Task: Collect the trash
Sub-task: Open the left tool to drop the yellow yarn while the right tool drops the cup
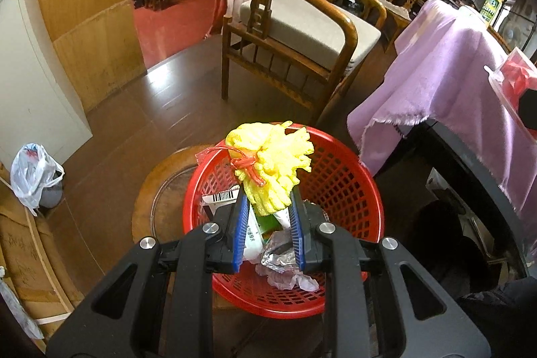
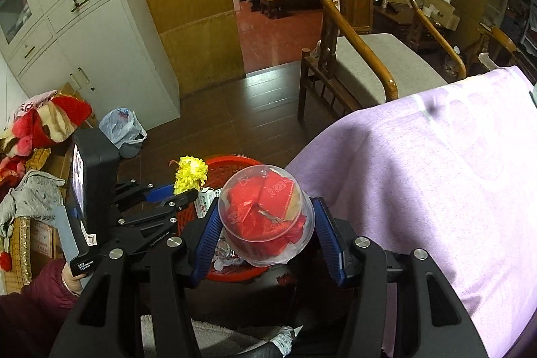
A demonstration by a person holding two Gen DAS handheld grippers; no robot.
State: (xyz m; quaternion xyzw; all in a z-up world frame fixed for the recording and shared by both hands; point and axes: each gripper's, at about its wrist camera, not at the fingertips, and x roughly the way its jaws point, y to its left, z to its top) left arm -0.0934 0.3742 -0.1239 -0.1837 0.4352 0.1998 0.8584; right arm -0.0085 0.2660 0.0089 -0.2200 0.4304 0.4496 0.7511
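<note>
Trash is going into the round red plastic lattice basket (image 1: 335, 176), which sits low on a round wooden stool (image 1: 157, 180) beside the table draped in lilac cloth (image 1: 446, 79). Both grippers are loaded and poised over it.

The left gripper (image 1: 268, 207) has its blue ribbed fingers (image 1: 242, 217) pinched close together on a bundle of yellow foam fruit netting (image 1: 272, 163) tied with a red string (image 1: 246, 165); the bundle sticks up past the fingertips, above the basket's far half. Below it the basket already holds crumpled foil (image 1: 278, 252), a white tube (image 1: 253, 239), a barcoded carton (image 1: 220, 198) and some pale wrapping.

The right gripper (image 2: 266, 217) has its fingers (image 2: 209, 234) set wider, clamped on the sides of a clear plastic cup (image 2: 265, 217) stuffed with red paper scraps (image 2: 268, 203). The cup's base faces the camera and it hangs over the basket's near edge, close by the cloth-covered table.

To my eye the carrying is done and this is the drop step for both pieces. The netting seems well placed: spreading the fingers should let it fall inside, though the light foam may cling to the ribbed pads. The cup looks less certain, being near the rim; I would nudge it further over the middle before letting go, or it could tip out and scatter its scraps on the dark floor (image 1: 141, 109).
</note>
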